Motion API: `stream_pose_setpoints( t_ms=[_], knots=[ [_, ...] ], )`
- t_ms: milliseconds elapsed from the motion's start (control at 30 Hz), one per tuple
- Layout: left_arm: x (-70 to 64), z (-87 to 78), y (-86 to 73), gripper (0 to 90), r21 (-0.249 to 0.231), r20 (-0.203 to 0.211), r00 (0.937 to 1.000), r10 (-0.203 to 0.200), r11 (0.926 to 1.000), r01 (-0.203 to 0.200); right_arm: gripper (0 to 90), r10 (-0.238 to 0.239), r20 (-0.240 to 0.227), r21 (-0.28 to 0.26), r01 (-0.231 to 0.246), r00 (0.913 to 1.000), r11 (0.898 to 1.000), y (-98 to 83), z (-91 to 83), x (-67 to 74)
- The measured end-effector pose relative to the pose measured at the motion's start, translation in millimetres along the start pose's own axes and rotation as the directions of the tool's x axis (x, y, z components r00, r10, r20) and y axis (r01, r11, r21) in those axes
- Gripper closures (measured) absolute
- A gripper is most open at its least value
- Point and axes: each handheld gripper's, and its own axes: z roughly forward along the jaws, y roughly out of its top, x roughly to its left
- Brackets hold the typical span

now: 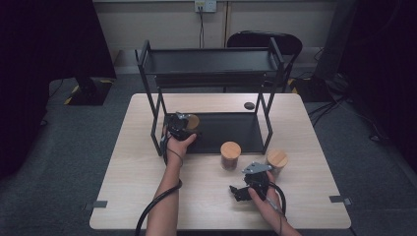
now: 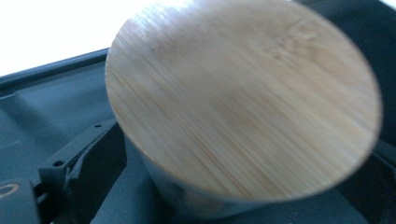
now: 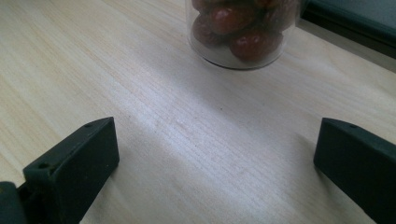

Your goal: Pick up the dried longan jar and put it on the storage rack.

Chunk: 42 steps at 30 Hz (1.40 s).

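A glass jar with a bamboo lid (image 2: 243, 93) sits between the jaws of my left gripper (image 2: 243, 154), which is shut on it. That jar (image 1: 193, 121) is over the left end of the black rack's lower shelf (image 1: 231, 130), with my left gripper (image 1: 184, 126) around it. Two more lidded jars stand on the table in front of the rack, one (image 1: 230, 155) in the middle and one (image 1: 277, 159) to its right. My right gripper (image 1: 244, 186) rests low near the front edge, open, its jaws wide apart (image 3: 215, 144). A jar of red fruit (image 3: 240, 32) stands a little ahead of it.
The two-tier black rack (image 1: 211, 61) takes up the back half of the wooden table (image 1: 128, 162); its upper shelf overhangs the lower one. A small dark disc (image 1: 249, 105) lies behind the rack's right leg. A black chair (image 1: 265, 39) stands beyond the table.
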Motion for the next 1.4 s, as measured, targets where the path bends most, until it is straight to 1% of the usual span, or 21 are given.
stream_pose_setpoints(
  t_ms=[133,167,233,300,433,567,667,800,1100,1300,1367,1400],
  knots=[
    [-2.1,-3.7,-1.8,2.9,-0.006,0.001,1.0000,-0.008,1.0000,0.008,0.0,0.000,0.000,0.000,0.000,1.0000,1.000,0.0,0.0,0.0],
    [-2.2,-5.1,-2.2,2.9,-0.011,0.010,0.9999,-0.006,0.9999,0.007,0.0,0.000,0.000,0.000,0.000,1.0000,1.000,0.0,0.0,0.0],
    [-2.9,-7.0,-2.5,2.9,-0.010,0.005,1.0000,-0.005,0.9999,0.005,0.0,0.000,0.000,0.000,0.000,1.0000,1.000,0.0,0.0,0.0],
    [-3.4,-8.6,-2.7,2.9,-0.013,0.013,0.9998,-0.015,0.9998,0.015,0.0,0.000,0.000,0.000,0.000,1.0000,1.000,0.0,0.0,0.0],
    [-6.0,-10.4,-3.3,3.1,-0.008,0.019,0.9998,0.001,1.0000,-0.001,0.0,0.000,0.000,0.000,0.000,1.0000,1.000,0.0,0.0,0.0],
    [-8.8,-12.5,-4.5,3.2,-0.003,0.011,0.9999,0.001,1.0000,-0.001,0.0,0.000,0.000,0.000,0.000,1.0000,1.000,0.0,0.0,0.0],
    [-9.0,-14.9,-6.5,3.5,-0.005,0.014,0.9999,-0.004,1.0000,0.005,0.0,-0.001,0.000,0.000,0.001,1.0000,1.000,0.0,0.0,-0.1],
    [-9.6,-17.7,-8.6,3.8,-0.004,0.016,0.9999,0.001,1.0000,-0.001,0.0,0.000,0.000,0.000,0.000,1.0000,1.000,0.0,0.0,0.0],
    [-11.6,-23.2,-12.6,3.9,-0.013,0.021,0.9998,-0.001,0.9999,0.001,0.0,0.000,0.000,0.000,0.000,1.0000,1.000,0.0,0.0,0.0],
    [-13.6,-26.7,-13.3,3.9,-0.012,0.034,0.9994,0.001,0.9999,0.000,0.0,0.000,0.000,0.000,0.000,1.0000,1.000,0.0,0.0,0.0],
    [-14.1,-27.9,-14.0,3.9,-0.017,0.038,0.9992,-0.012,0.9998,0.012,0.0,0.000,0.000,0.000,0.000,1.0000,1.000,0.0,0.0,0.0],
    [-14.3,-28.6,-14.3,3.9,-0.018,0.043,0.9990,-0.011,0.9998,0.012,0.0,0.000,0.000,0.000,0.000,1.0000,1.000,0.0,0.0,0.0]
  ],
)
